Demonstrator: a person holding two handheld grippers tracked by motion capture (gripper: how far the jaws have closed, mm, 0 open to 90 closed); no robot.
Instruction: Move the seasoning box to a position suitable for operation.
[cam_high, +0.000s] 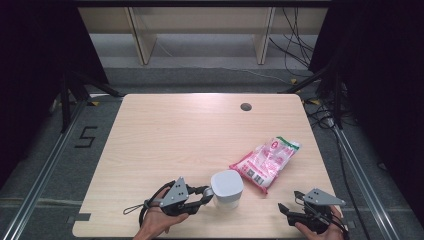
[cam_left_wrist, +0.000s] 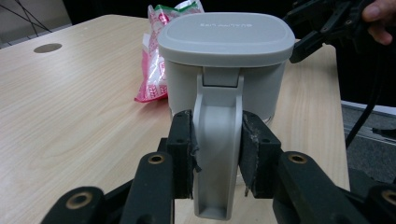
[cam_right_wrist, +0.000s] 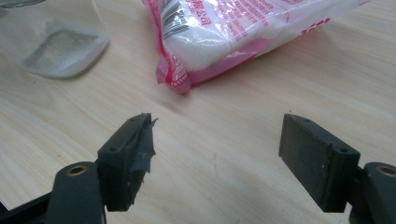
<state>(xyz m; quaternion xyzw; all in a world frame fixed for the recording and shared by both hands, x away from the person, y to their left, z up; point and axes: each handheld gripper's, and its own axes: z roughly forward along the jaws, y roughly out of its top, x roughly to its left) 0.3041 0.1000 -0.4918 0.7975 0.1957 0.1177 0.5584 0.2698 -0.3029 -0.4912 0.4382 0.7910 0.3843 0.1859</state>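
Left gripper (cam_high: 204, 194): my left jaws are clamped on the grey handle (cam_left_wrist: 217, 154) of the lidded container, one pad (cam_left_wrist: 183, 154) on each flat side of it, about halfway down its length.

Container (cam_high: 227, 188): it stands upright on the table (cam_high: 165, 135), right at my left fingertips, with its handle pointing back at me and its lid (cam_left_wrist: 226, 35) shut on top. A little pale stuff lies at the bottom, seen through the wall in the right gripper view (cam_right_wrist: 60, 46).

How the container will handle: I judge it stiff plastic and fairly light with so little inside. The handle is smooth, so it could pivot between my pads if I tilt it fast. The handle is the right place to hold; the body looks too wide for these jaws.

Bag (cam_high: 266, 161): a pink and white packet lying flat, beyond the container from my left fingers and just ahead of my right ones. It looks soft and crinkly, with loose contents that would slump; I would pinch a sealed edge (cam_right_wrist: 180, 84).

Right gripper (cam_high: 287, 211): my right jaws stand wide apart and hold nothing, with bare table between them.

Hard to make out: the raised lettering on the lid is unreadable. The handle's lower end is cut off by the frame edge. The bag's print is too small to read, and I cannot tell what the pale stuff is.
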